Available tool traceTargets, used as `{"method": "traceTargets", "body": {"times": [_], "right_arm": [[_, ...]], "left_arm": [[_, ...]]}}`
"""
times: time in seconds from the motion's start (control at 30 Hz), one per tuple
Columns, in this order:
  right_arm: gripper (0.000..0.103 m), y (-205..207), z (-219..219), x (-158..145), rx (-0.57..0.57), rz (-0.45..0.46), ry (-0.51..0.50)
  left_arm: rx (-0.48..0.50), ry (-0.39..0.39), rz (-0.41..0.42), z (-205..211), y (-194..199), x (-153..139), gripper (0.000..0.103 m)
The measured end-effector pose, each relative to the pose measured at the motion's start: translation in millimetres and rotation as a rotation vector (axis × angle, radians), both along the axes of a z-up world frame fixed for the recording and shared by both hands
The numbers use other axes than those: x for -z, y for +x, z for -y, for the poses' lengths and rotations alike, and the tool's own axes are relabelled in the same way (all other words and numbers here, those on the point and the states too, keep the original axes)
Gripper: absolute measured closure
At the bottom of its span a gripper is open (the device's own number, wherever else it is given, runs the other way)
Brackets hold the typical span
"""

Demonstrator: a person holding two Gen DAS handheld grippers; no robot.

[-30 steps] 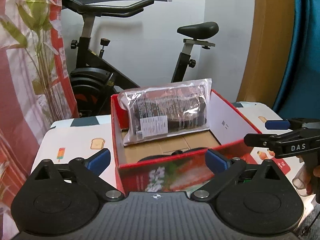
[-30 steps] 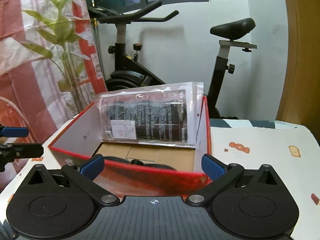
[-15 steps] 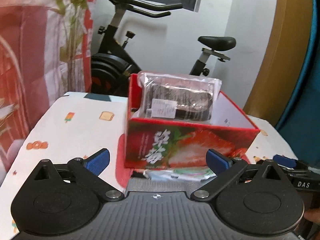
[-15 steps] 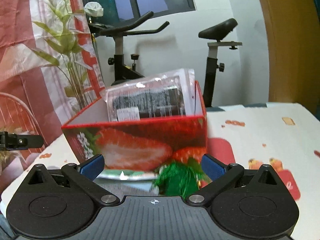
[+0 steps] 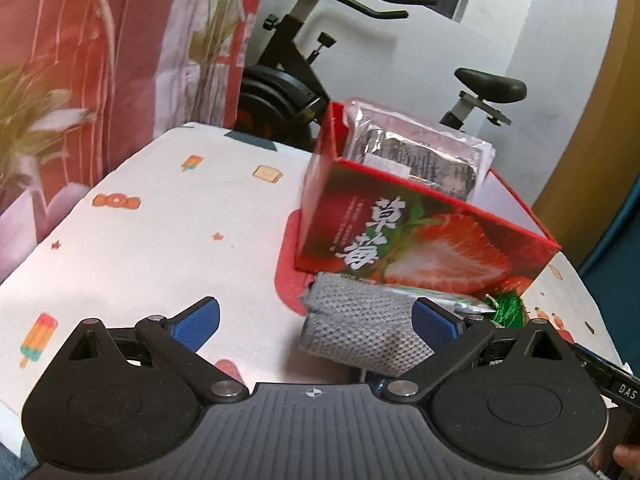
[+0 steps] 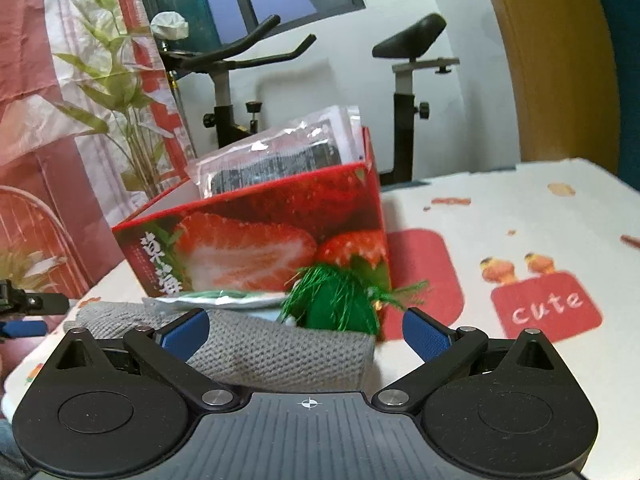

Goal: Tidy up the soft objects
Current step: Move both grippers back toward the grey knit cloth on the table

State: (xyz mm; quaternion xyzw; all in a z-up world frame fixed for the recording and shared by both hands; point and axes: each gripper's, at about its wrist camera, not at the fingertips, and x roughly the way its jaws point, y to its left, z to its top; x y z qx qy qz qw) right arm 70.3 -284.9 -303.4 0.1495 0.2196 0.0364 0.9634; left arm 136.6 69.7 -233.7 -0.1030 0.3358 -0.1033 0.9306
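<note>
A red strawberry-print box [image 5: 424, 236] [image 6: 256, 236] stands on the table with a plastic-wrapped dark packet [image 5: 416, 152] [image 6: 276, 160] leaning inside it. In front of the box lie a grey knitted roll [image 5: 360, 332] [image 6: 280, 352], a flat clear packet with green inside [image 6: 224, 298] and a green tasselled object [image 6: 336, 300] [image 5: 504, 310]. My left gripper [image 5: 316, 320] is open, low over the table; the grey roll lies by its right finger. My right gripper [image 6: 306, 332] is open, with the grey roll lying across between its fingers.
A white tablecloth with small food prints [image 5: 160, 232] and a red "cute" patch [image 6: 546, 306] covers the table. An exercise bike [image 6: 240, 92] stands behind the table, beside a red patterned curtain [image 5: 80, 80]. The right gripper's tip [image 5: 612, 380] shows at the lower right of the left wrist view.
Both grippers have pulled back from above the box and dropped low to the table. The grey roll, flat packet and green object in front of the box have come into view.
</note>
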Motion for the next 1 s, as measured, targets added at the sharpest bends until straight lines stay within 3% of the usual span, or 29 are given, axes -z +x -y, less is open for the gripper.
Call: {"method": "traceTargets", "body": {"times": [0.3,0.7,0.87,1.0], "right_arm": [[0.006,6.7,-5.0,13.2,-0.055,-0.036,0.017],[0.008,13.9,-0.4,29.2,-0.085,-0.044,0.055],[0.018,16.7,-1.4,33.2,-0.098,-0.059,0.065],[0.027,16.0,-1.4,34.4,-0.095,-0.062,0.057]], "left_arm": [[0.019,0.014,0.015,7.9,-1.2,5.7,0.000],[0.079,-0.037,-0.012,17.3,4.0,20.2,0.001],[0.084,-0.060,-0.026,19.2,10.7,26.1,0.001],[0.087,-0.122,-0.055,18.6,15.6,34.8,0.001]]}}
